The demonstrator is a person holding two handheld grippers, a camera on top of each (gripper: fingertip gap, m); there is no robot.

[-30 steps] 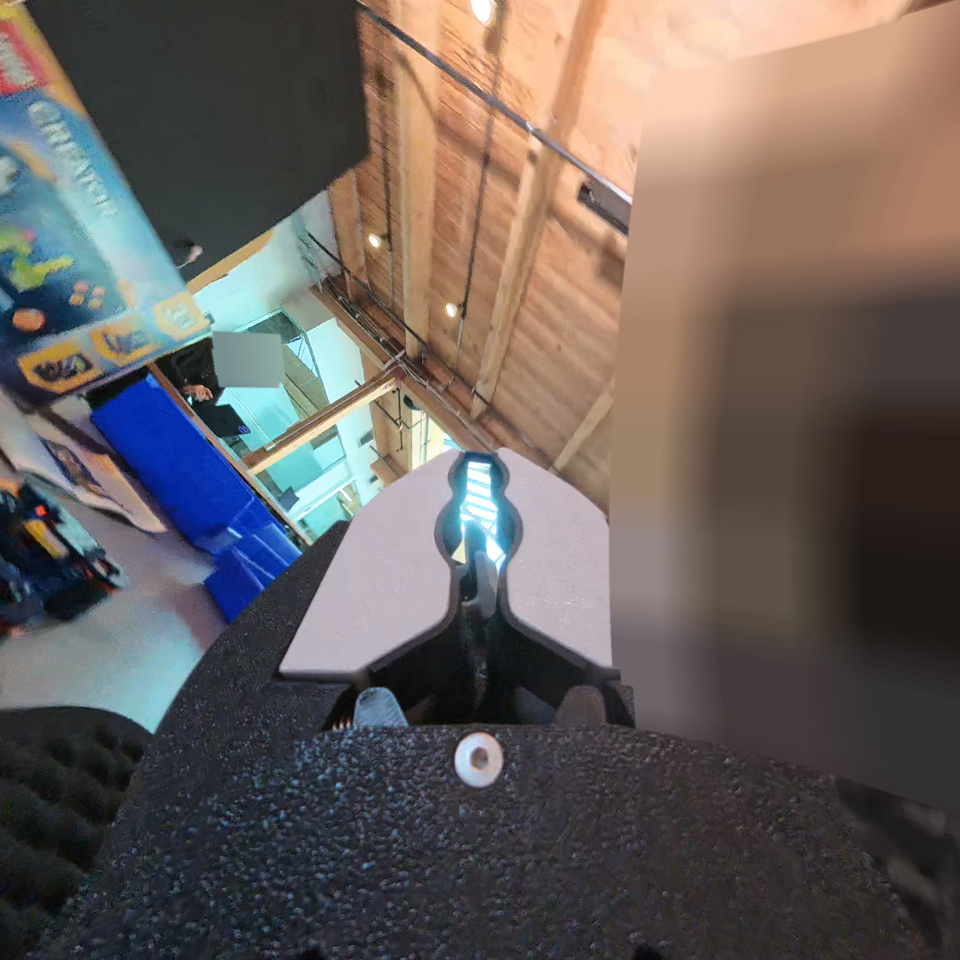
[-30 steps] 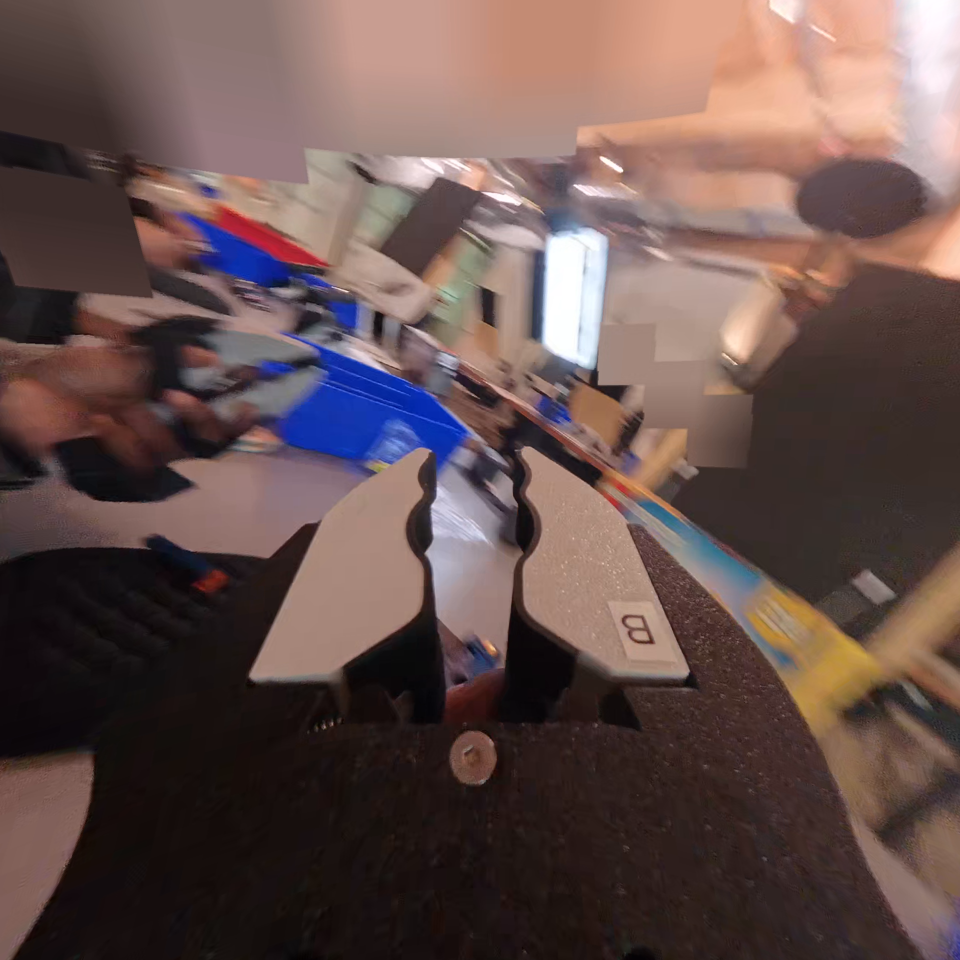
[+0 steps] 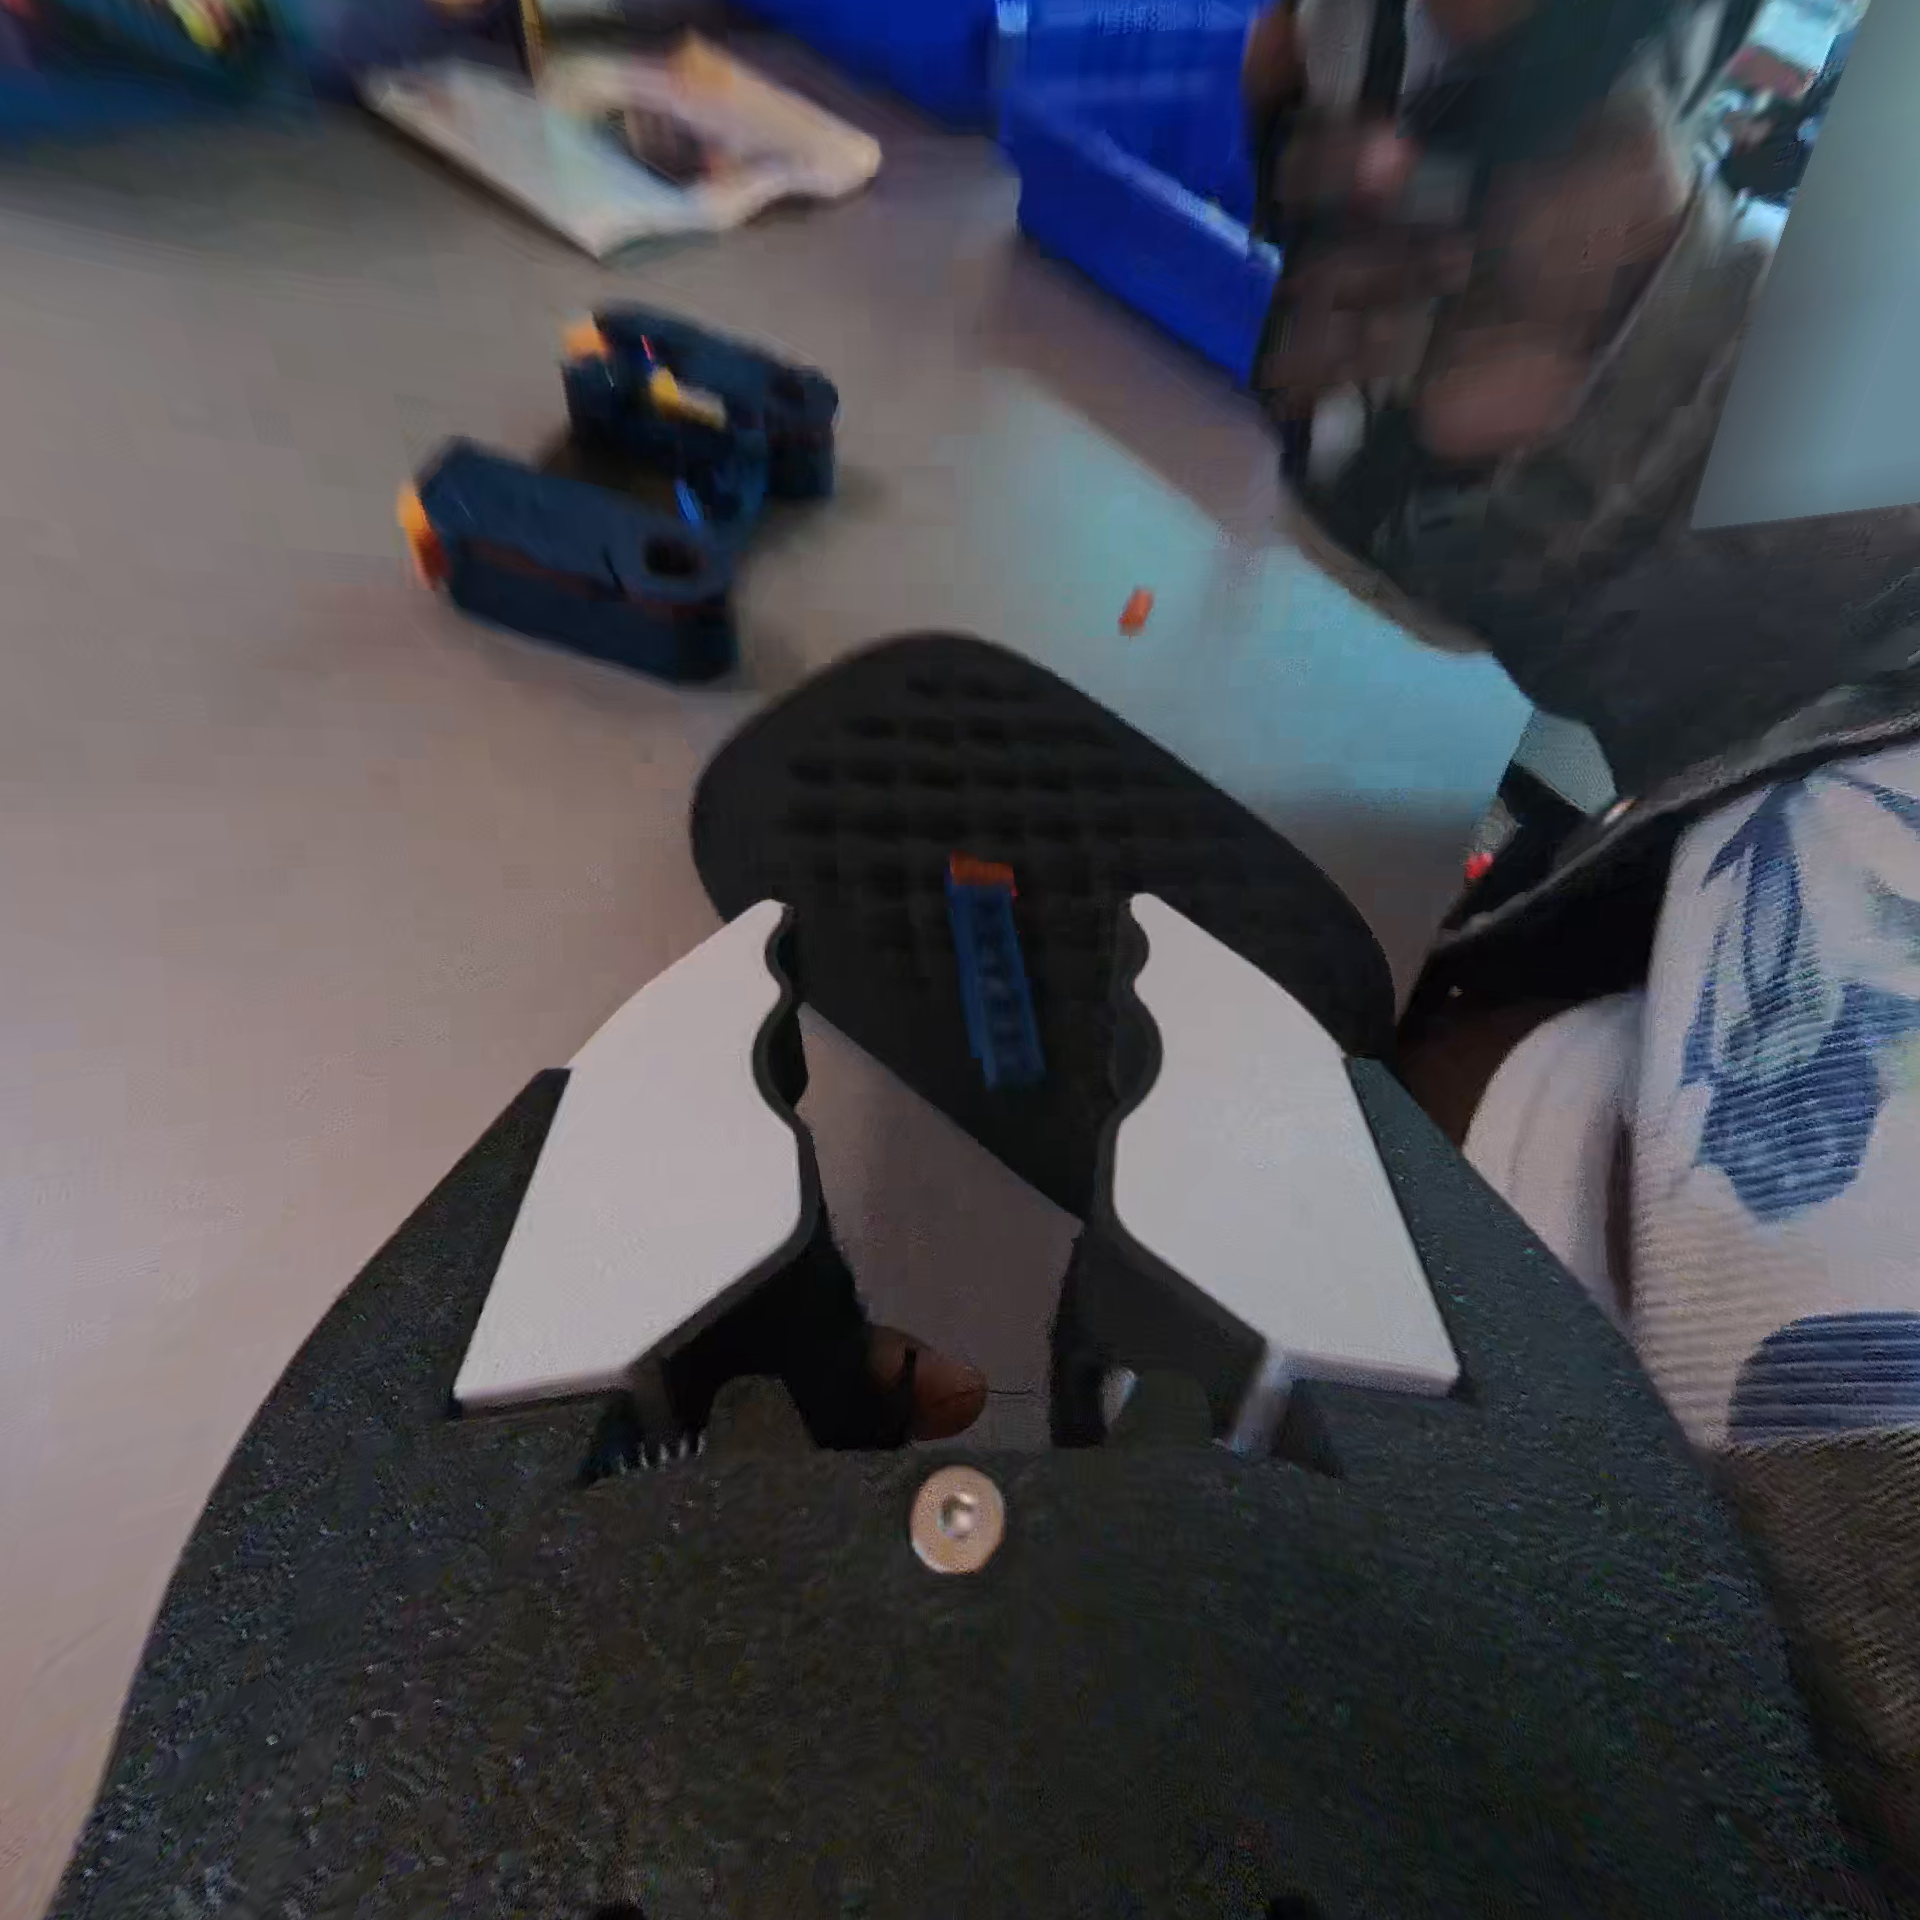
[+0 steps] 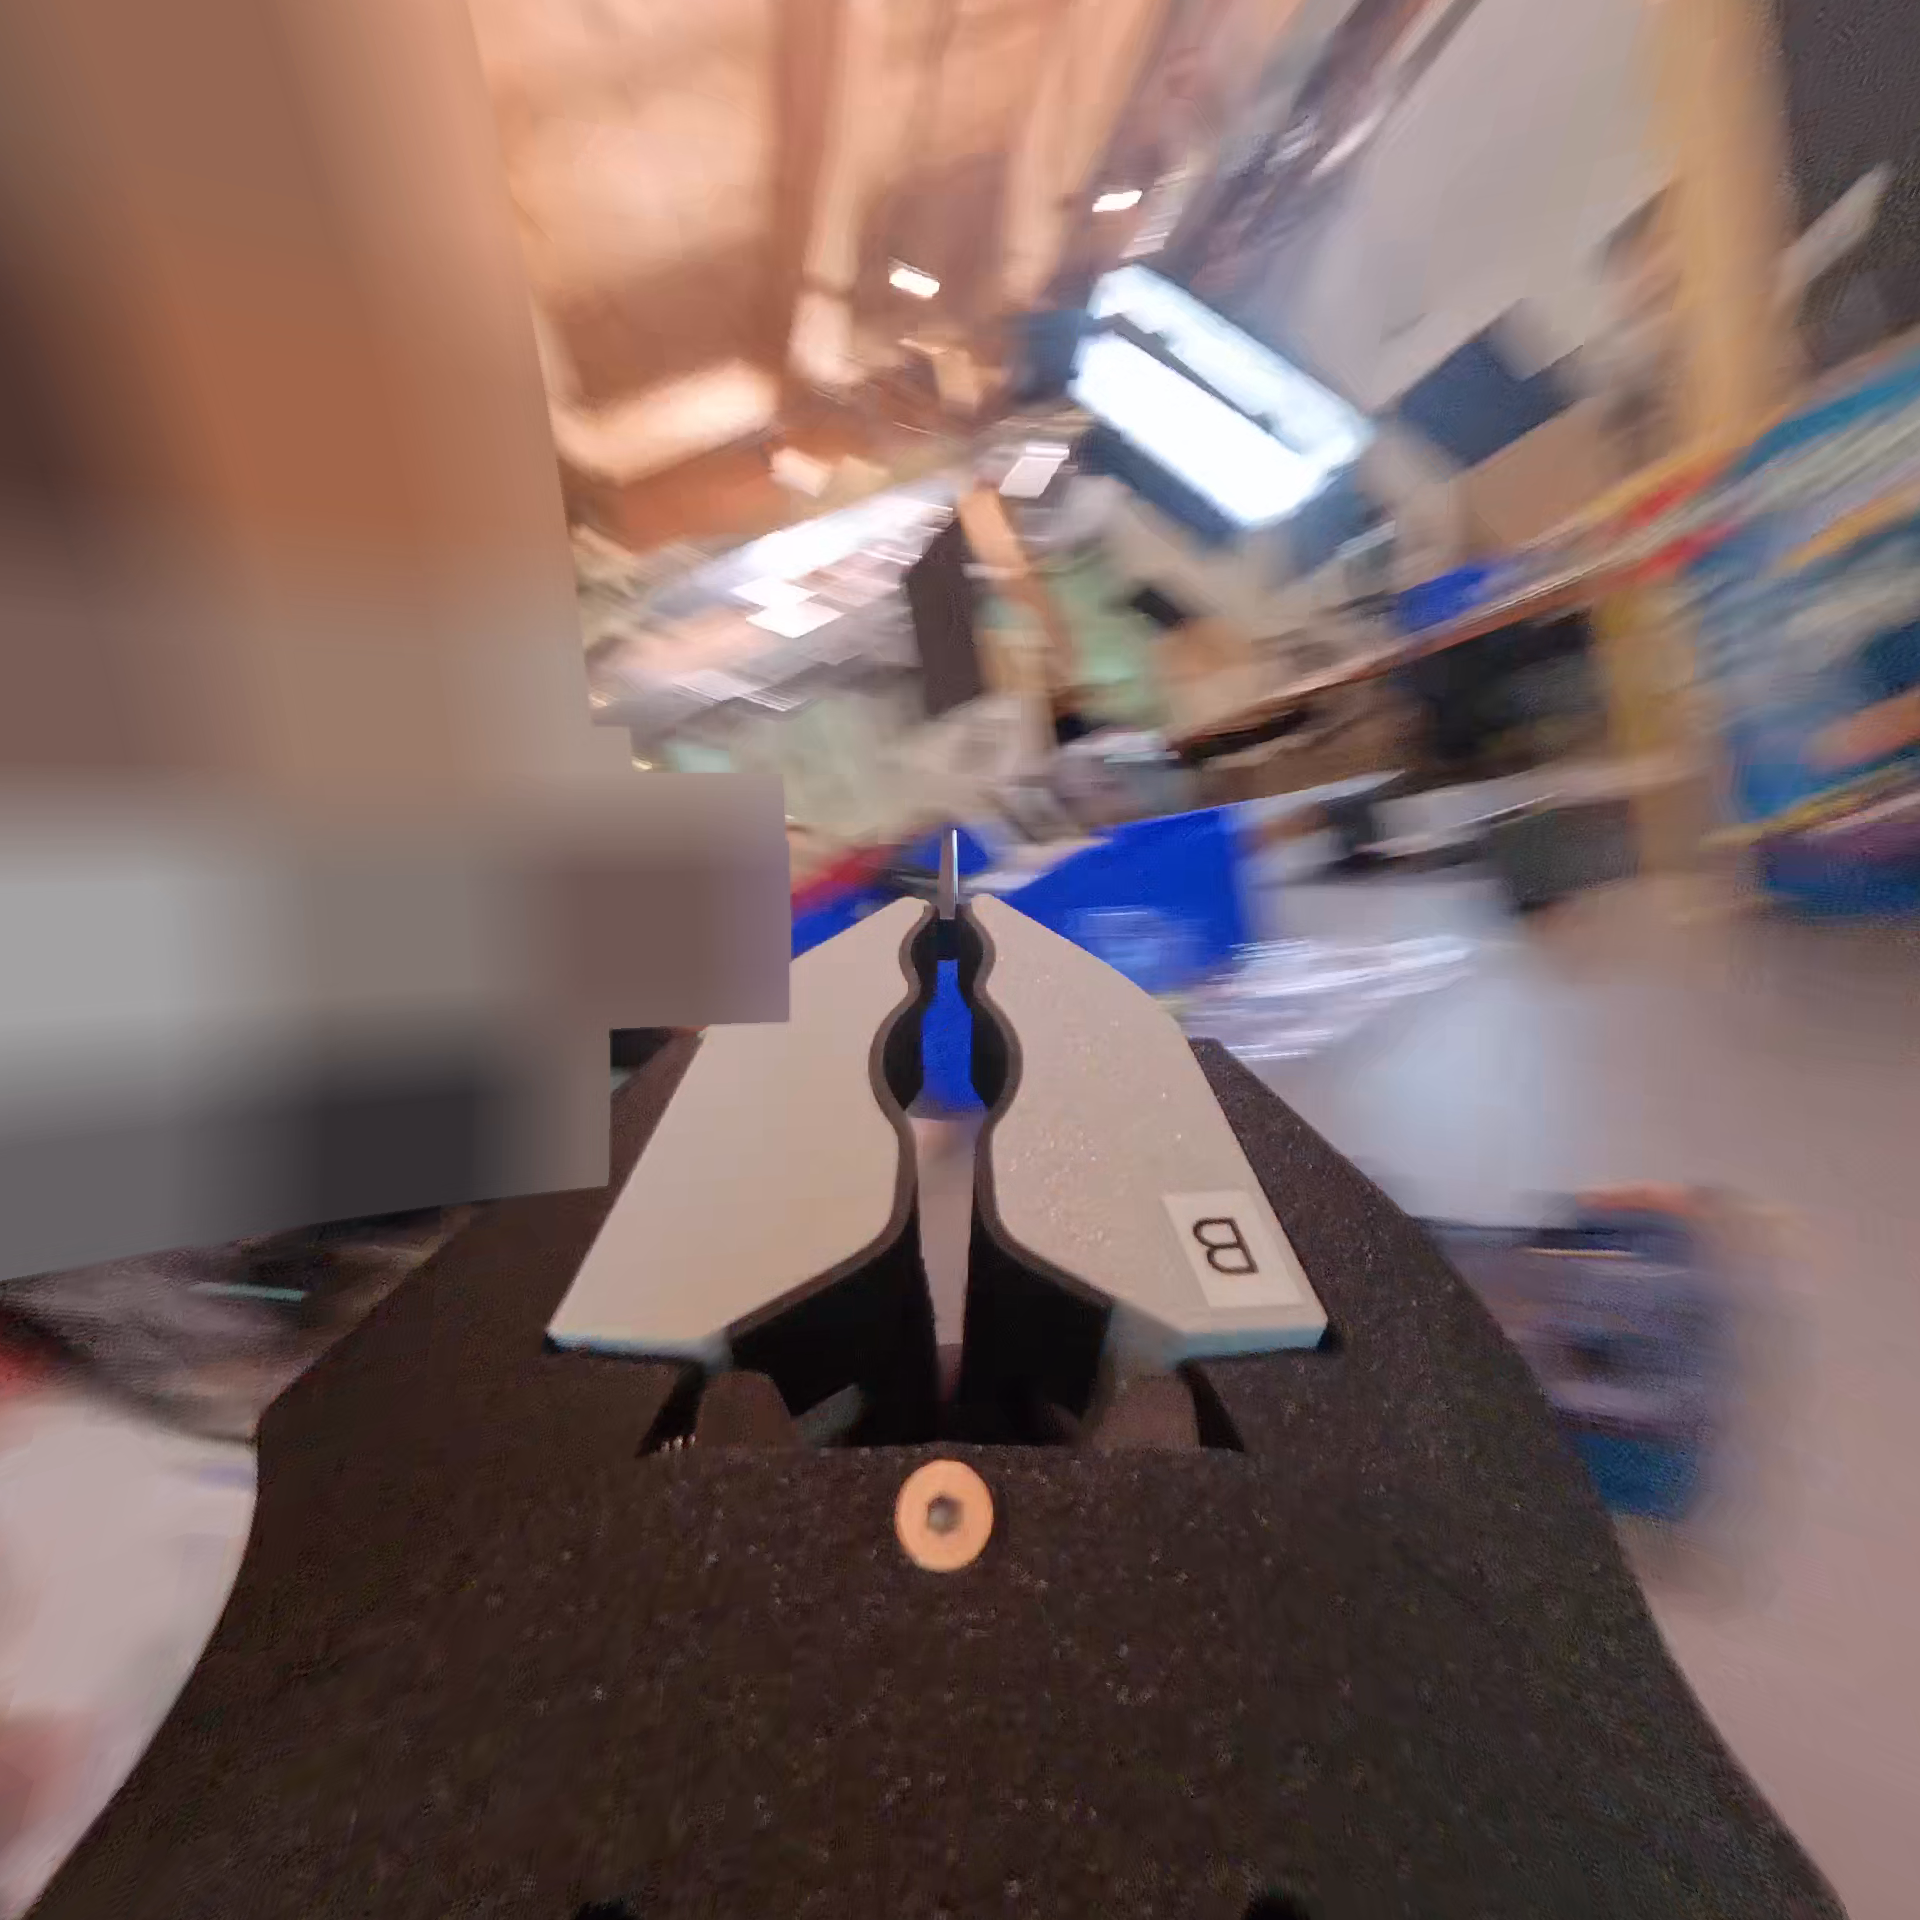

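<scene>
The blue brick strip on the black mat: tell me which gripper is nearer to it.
Left. The left gripper is open, with the blue brick strip framed between its fingers. The right gripper points up into the room, nowhere near it.

A long brick [image 3: 995,985] is lying on a studded mat [image 3: 904,769] on the table [image 3: 260,935], directly ahead of the left gripper [image 3: 956,914], whose spread fingers are framing it. Beyond the mat to the left, two brick-built assemblies [image 3: 623,499] are sitting side by side, with a booklet [image 3: 623,145] lying behind them and bins [image 3: 1132,208] standing behind to the right. A small loose piece [image 3: 1136,611] is resting on the table just beyond the mat.
</scene>
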